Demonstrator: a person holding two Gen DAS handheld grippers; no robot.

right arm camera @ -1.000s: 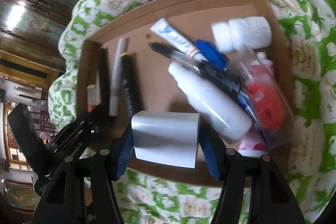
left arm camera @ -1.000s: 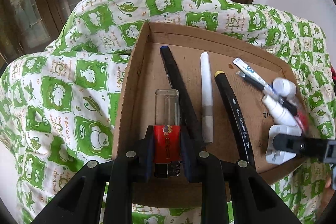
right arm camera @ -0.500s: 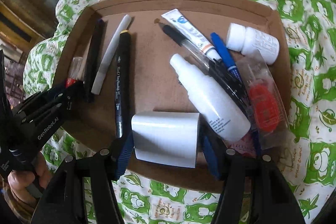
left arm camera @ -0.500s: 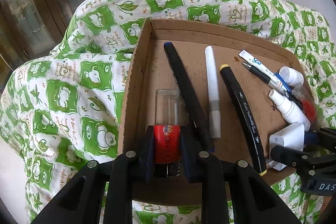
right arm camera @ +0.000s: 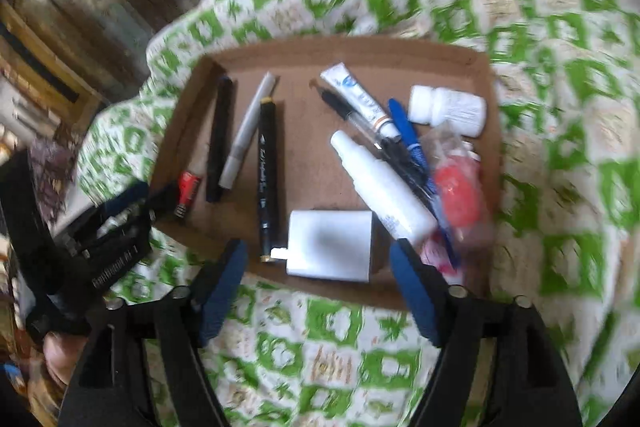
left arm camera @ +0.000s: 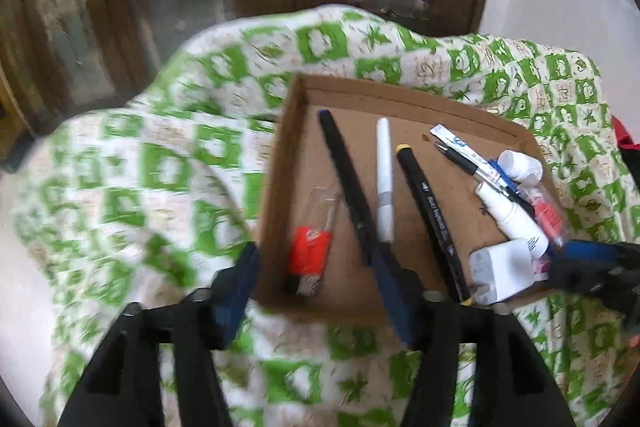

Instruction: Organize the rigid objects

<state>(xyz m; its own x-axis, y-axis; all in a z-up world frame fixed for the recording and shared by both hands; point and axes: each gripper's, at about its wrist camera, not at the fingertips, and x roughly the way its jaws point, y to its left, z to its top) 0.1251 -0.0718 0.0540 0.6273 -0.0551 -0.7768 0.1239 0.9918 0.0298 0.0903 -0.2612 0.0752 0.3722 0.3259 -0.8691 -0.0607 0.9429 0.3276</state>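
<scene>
both placements look finished: the left gripper [left arm camera: 316,291] has just spread off the lighter [left arm camera: 310,247], the right gripper [right arm camera: 316,279] off the charger [right arm camera: 330,245]; next, probably withdraw clear of the cardboard tray [right arm camera: 320,51].

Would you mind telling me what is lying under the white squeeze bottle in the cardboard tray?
The white squeeze bottle rests across a clear-barrelled pen and a pink packet at its base. What else sits beneath it in the cardboard tray is covered.
</scene>
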